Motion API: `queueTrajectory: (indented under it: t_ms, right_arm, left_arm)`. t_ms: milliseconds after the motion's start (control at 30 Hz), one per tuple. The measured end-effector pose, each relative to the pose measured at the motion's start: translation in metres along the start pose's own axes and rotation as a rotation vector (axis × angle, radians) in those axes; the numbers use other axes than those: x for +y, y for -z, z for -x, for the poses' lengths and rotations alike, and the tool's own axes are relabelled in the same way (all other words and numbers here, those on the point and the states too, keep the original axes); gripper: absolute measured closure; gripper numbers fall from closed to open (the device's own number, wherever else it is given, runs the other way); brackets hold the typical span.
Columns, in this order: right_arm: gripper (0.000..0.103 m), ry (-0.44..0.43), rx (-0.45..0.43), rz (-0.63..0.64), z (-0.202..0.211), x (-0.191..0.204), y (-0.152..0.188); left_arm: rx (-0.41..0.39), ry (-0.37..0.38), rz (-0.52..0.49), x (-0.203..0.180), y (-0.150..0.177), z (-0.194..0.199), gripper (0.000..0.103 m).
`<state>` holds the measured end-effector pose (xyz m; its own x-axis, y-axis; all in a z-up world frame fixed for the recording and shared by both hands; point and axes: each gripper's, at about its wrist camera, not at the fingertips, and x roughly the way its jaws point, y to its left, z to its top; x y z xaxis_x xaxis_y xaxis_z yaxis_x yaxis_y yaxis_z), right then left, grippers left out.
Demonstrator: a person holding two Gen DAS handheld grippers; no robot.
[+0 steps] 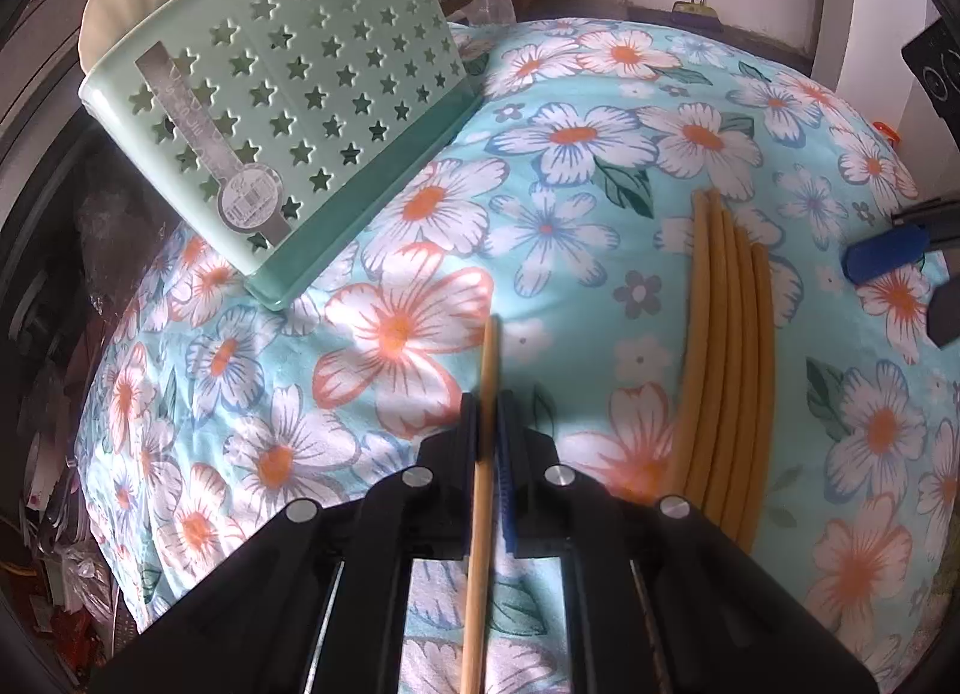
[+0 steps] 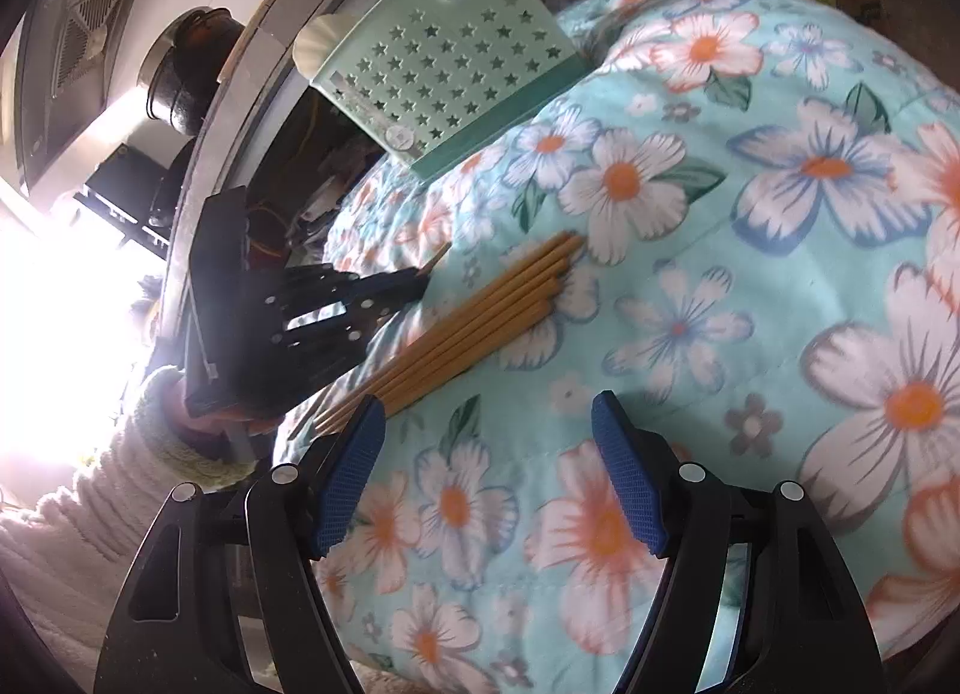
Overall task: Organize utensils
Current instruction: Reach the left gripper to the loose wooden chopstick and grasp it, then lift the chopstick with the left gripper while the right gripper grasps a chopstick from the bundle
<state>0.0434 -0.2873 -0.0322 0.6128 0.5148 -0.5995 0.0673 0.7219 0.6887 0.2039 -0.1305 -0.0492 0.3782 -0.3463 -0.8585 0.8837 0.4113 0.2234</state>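
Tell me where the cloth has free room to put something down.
Free: floral cloth between green star-holed plastic basket and bundle of bamboo chopsticks, and the cloth beyond the bundle, before the right gripper. Crowded: around the bundle and both grippers.

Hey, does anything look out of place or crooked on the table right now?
Yes: the green star-holed utensil holder lies tipped on its side on the floral cloth instead of standing upright. The loose chopsticks lie neatly side by side.
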Motion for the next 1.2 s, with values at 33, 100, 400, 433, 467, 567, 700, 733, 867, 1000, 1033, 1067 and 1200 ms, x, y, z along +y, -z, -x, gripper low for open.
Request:
queueTrajectory:
  t_ms: [33,100,400,433,467,567,700,733,867,1000,1033,1067,1200]
  right_arm:
    - [0.035,-0.009,0.006,-0.006,-0.002,0.002,0.001]
    - [0.035,-0.028,0.019,-0.018,-0.004,0.006,0.003]
    - [0.035,-0.088,0.055,-0.087,-0.013,0.013,0.008]
    - [0.035,-0.087,0.055,-0.091,-0.014,0.013,0.008]
    - [0.035,-0.086,0.056,-0.094,-0.014,0.013,0.008]
    - [0.035,-0.084,0.056,-0.108,-0.014,0.013,0.007]
    - [0.035,-0.079,0.053,-0.123,-0.017,0.012,0.006]
    - [0.035,-0.077,0.053,-0.125,-0.017,0.012,0.005]
    - [0.035,-0.074,0.053,-0.132,-0.018,0.010,0.006]
    - [0.035,-0.075,0.051,-0.142,-0.019,0.008,0.006]
    - [0.036,-0.076,0.050,-0.144,-0.019,0.008,0.006]
    - [0.036,-0.077,0.050,-0.147,-0.019,0.007,0.006]
    - [0.039,-0.075,0.044,-0.159,-0.019,0.003,0.005]
  left_arm:
    - [-0.003,-0.002,0.004,0.000,0.001,0.000,0.097]
    - [-0.006,-0.009,0.012,-0.001,0.000,0.000,0.097]
    - [-0.017,-0.017,0.043,-0.003,-0.001,-0.003,0.096]
    - [-0.023,-0.020,0.045,-0.004,0.000,-0.003,0.096]
    - [-0.028,-0.023,0.044,-0.004,0.001,-0.002,0.096]
    - [-0.042,-0.024,0.050,-0.004,0.003,0.002,0.097]
    - [-0.055,-0.020,0.074,0.002,0.003,0.006,0.098]
    - [-0.057,-0.023,0.079,0.004,0.003,0.007,0.098]
    - [-0.058,-0.041,0.113,0.012,0.003,0.013,0.098]
    - [-0.073,-0.070,0.152,0.024,0.003,0.027,0.098]
    - [-0.078,-0.076,0.160,0.026,0.004,0.031,0.098]
    - [-0.084,-0.082,0.173,0.030,0.004,0.036,0.098]
    - [-0.123,-0.115,0.213,0.039,0.008,0.062,0.098]
